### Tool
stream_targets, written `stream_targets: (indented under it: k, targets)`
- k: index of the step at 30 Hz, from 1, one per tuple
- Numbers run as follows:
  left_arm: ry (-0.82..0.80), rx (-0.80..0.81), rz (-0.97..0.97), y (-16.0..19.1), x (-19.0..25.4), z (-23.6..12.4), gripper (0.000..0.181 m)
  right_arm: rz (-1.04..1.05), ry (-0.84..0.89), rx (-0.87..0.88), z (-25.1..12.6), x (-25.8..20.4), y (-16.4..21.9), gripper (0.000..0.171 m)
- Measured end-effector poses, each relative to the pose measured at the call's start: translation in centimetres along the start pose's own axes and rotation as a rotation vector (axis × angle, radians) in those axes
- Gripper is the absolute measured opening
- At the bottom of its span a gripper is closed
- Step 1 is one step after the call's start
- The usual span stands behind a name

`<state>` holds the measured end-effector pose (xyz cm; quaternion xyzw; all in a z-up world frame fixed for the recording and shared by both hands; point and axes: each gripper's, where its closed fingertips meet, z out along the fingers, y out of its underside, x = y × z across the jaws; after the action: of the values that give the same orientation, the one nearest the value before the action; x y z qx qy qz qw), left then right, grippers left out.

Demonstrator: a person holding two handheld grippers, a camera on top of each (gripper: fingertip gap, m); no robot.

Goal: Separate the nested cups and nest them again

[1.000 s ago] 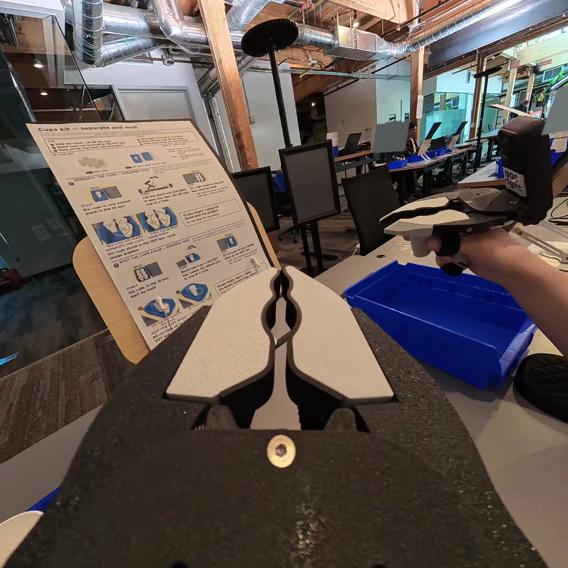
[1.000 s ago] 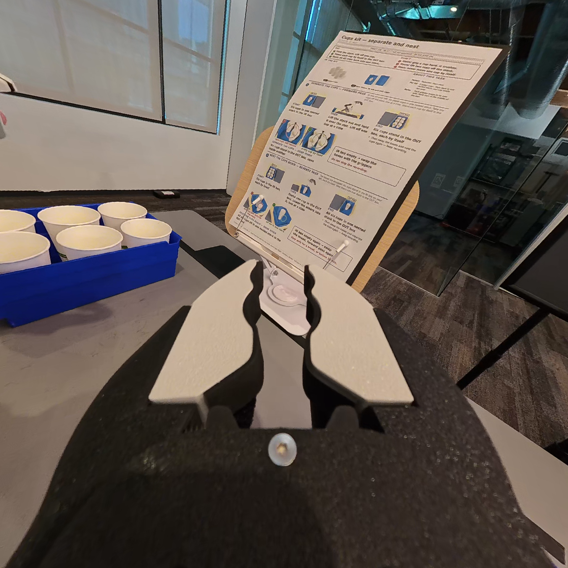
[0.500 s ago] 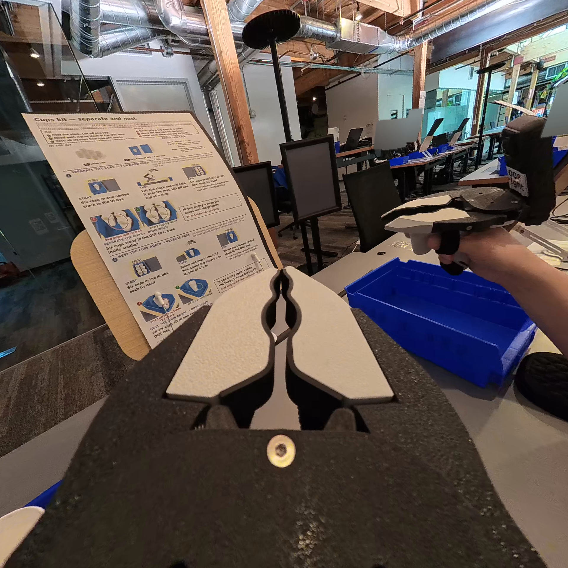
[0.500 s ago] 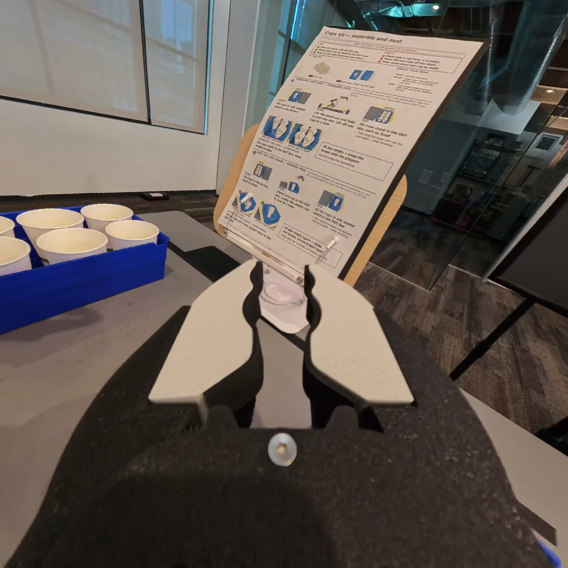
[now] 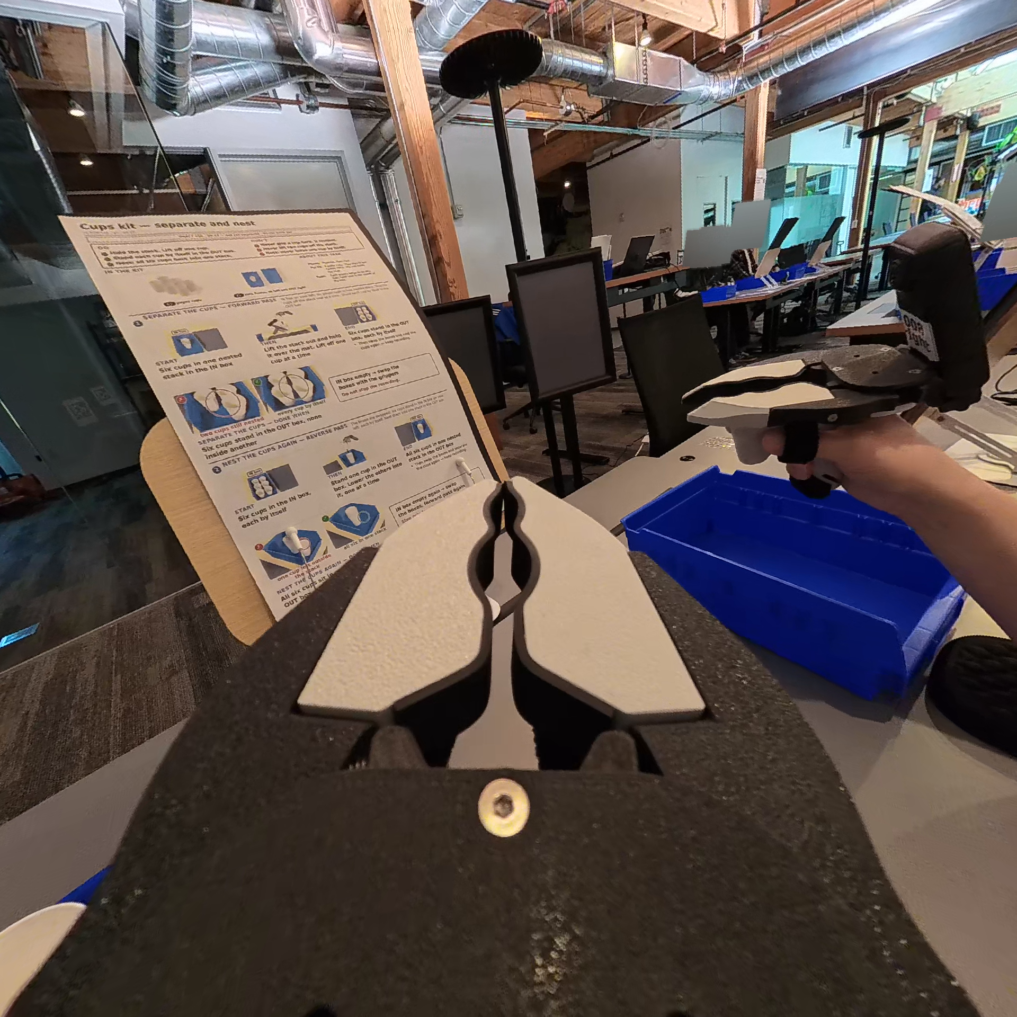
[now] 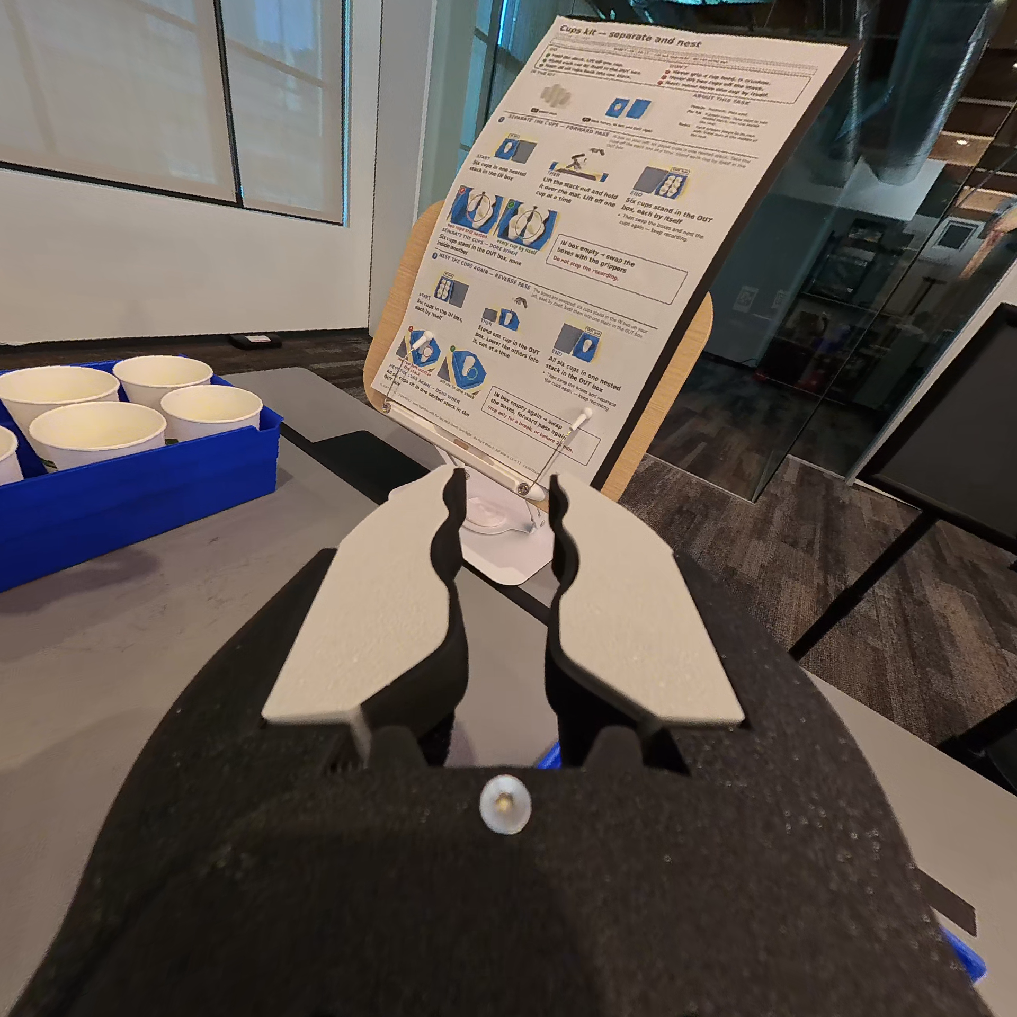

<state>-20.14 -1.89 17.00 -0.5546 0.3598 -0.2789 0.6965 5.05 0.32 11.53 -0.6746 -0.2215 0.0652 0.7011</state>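
Both grippers idle above the grey table — cups separated, nesting not begun.

The left gripper (image 5: 505,487) has its fingers pressed together on nothing; the right gripper (image 6: 502,484) is partly parted, also empty. Farther left, white paper cups (image 6: 96,432) stand singly in one blue plastic bin (image 6: 165,484) — the other blue bin (image 5: 798,572) lies empty; next, I judge, comes lifting one cup across.

Silver ducts (image 5: 231,49) run under a timber ceiling beside a wooden post (image 5: 418,165). Black chairs (image 5: 668,374) and desks (image 5: 759,291) fill the open office. Grey carpet (image 6: 798,550), glass partitions (image 6: 880,247), white wall (image 6: 165,275), frosted windows (image 6: 137,93).
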Motion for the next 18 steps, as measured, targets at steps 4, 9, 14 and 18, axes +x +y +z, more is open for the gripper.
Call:
stream_targets:
  k: [4, 9, 14, 18]
  targets:
    - [-0.009, -0.004, 0.008, 0.0, -0.2, -0.1, 0.000, -0.001, 0.004, -0.003, 0.0, 0.1, 0.1, 0.030]
    - [-0.058, 0.015, 0.024, -0.7, -1.3, -1.0, 0.000, 0.000, -0.004, -0.009, 0.1, 0.1, 0.3, 0.029]
    - [-0.067, 0.027, 0.016, -1.1, -1.8, -1.4, 0.000, -0.008, -0.016, -0.019, 0.3, -0.1, 0.5, 0.028]
    - [-0.070, 0.016, 0.023, -0.9, -1.9, -1.4, 0.000, -0.010, -0.013, -0.033, 0.4, -0.1, 0.8, 0.030]
